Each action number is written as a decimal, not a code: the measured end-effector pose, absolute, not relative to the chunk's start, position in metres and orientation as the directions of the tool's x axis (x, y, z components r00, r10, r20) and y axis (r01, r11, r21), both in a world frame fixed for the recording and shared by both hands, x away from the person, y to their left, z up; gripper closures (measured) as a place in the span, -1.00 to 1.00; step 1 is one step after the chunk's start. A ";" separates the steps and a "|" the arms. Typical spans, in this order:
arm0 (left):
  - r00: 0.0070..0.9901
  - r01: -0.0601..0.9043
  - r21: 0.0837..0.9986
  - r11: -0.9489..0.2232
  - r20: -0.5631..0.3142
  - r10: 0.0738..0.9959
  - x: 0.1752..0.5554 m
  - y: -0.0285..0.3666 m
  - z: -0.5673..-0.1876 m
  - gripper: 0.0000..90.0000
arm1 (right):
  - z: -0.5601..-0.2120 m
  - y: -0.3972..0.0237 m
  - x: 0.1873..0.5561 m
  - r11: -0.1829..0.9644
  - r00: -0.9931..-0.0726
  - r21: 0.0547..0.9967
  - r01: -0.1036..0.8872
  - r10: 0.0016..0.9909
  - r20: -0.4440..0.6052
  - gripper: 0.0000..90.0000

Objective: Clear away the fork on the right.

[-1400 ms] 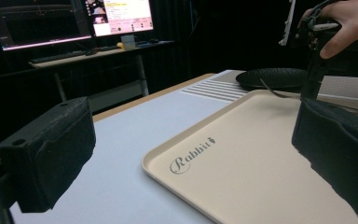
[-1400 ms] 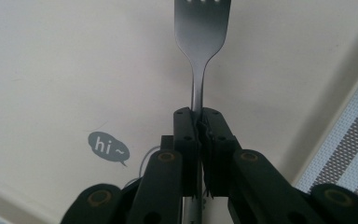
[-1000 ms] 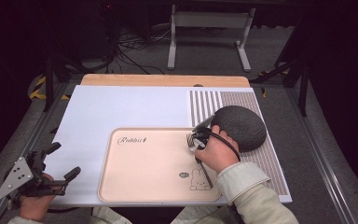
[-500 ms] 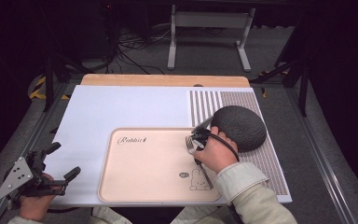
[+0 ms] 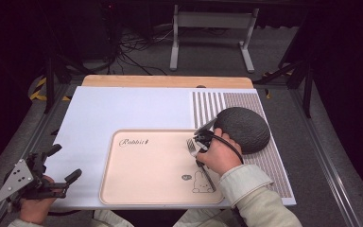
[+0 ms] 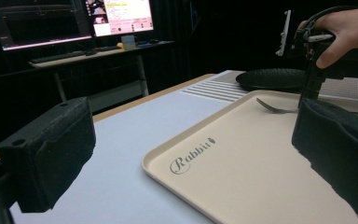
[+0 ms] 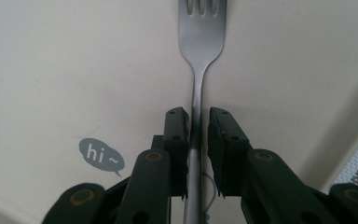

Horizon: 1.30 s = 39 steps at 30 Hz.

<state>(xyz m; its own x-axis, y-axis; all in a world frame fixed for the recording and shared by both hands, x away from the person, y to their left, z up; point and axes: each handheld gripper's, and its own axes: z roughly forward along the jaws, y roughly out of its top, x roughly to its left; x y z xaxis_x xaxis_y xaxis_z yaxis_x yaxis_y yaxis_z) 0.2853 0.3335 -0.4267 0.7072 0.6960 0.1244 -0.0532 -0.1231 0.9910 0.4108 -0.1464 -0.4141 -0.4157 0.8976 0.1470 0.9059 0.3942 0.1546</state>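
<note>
now, scene: white-topped table carrying a beige rectangular plastic tray printed with "rabbit" and a small rabbit drawing
fork: slim grey metal fork lying flat on the tray's right part, tines pointing away from the person
right gripper: black two-fingered gripper held low over the tray; its fingers straddle the fork's handle, with a thin gap on one side, so whether they clamp it cannot be told
left gripper: black gripper held off the table's near left corner, fingers spread wide and released
bowl: dark grey textured round bowl, upside down on a striped mat, just beside the tray
</note>
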 end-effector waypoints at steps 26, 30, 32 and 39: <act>0.707 -0.053 0.992 -0.113 0.118 0.697 0.285 0.334 -0.426 -0.99 | -0.397 -0.149 0.405 0.602 -0.727 0.534 0.593 0.685 0.036 -0.58; 0.707 -0.051 0.992 -0.113 0.116 0.698 0.285 0.334 -0.426 -0.99 | -0.391 -0.151 0.406 0.635 -0.786 0.577 0.514 0.618 0.021 -0.16; 0.707 -0.052 0.992 -0.113 0.117 0.697 0.285 0.334 -0.426 -0.99 | -0.388 -0.152 0.405 0.656 -0.808 0.575 0.489 0.589 0.016 0.20; 0.709 -0.051 0.992 -0.118 0.119 0.695 0.285 0.334 -0.427 -0.99 | -0.386 -0.152 0.409 0.756 -0.892 0.550 0.355 0.449 -0.042 1.00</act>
